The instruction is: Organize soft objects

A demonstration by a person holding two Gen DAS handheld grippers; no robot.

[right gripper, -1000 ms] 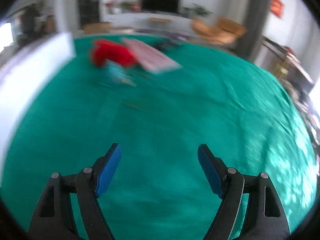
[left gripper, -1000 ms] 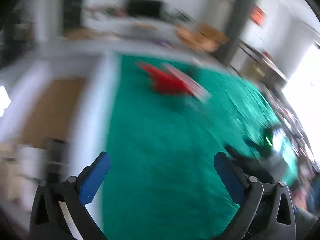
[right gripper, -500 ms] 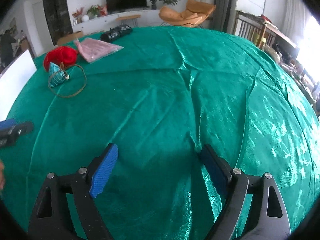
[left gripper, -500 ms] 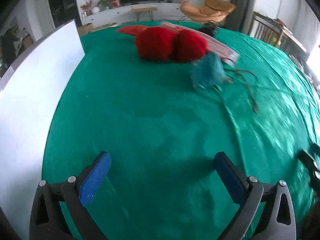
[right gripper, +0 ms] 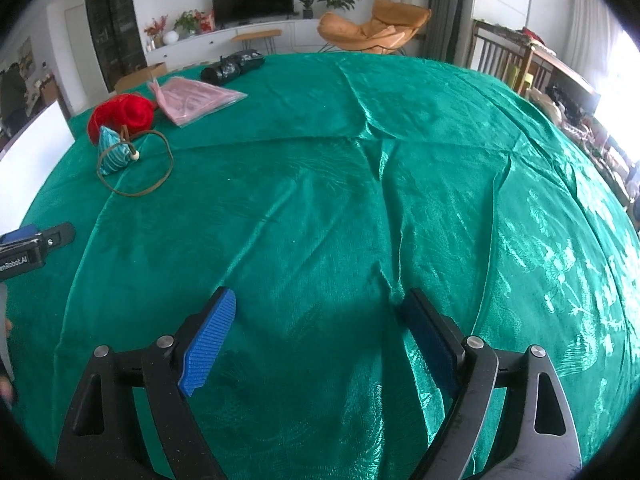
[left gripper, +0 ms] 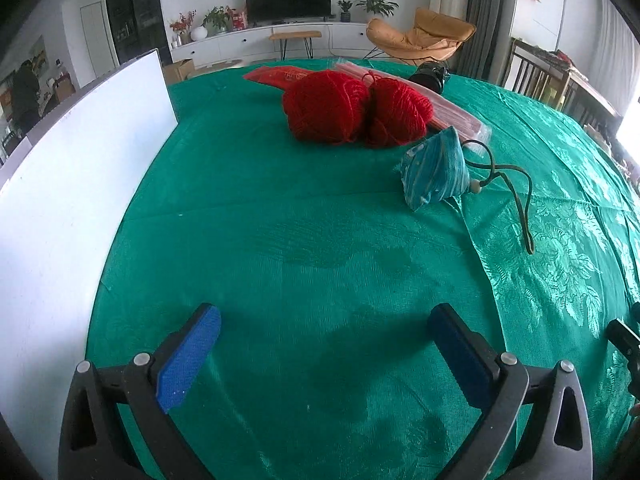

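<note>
Two red yarn balls (left gripper: 356,110) lie side by side on the green tablecloth (left gripper: 320,240), far ahead of my left gripper (left gripper: 324,314). A teal striped pouch (left gripper: 436,170) with a looped cord sits just right of them. The left gripper is open over bare cloth with nothing between its pads. In the right wrist view the yarn (right gripper: 124,114) and the pouch (right gripper: 112,152) are far off at the upper left. My right gripper (right gripper: 319,296) hovers over wrinkled cloth, its jaws opening, with nothing between them.
A pink plastic packet (left gripper: 452,114) and a flat red packet (left gripper: 276,76) lie behind the yarn, with a black bundle (right gripper: 232,66) farther back. A white board (left gripper: 72,184) stands along the table's left edge. Chairs and furniture ring the table.
The left gripper came down toward the cloth and its view swung onto the yarn and pouch, then settled. The right view swung away to the right, and its jaws spread a little wider.
</note>
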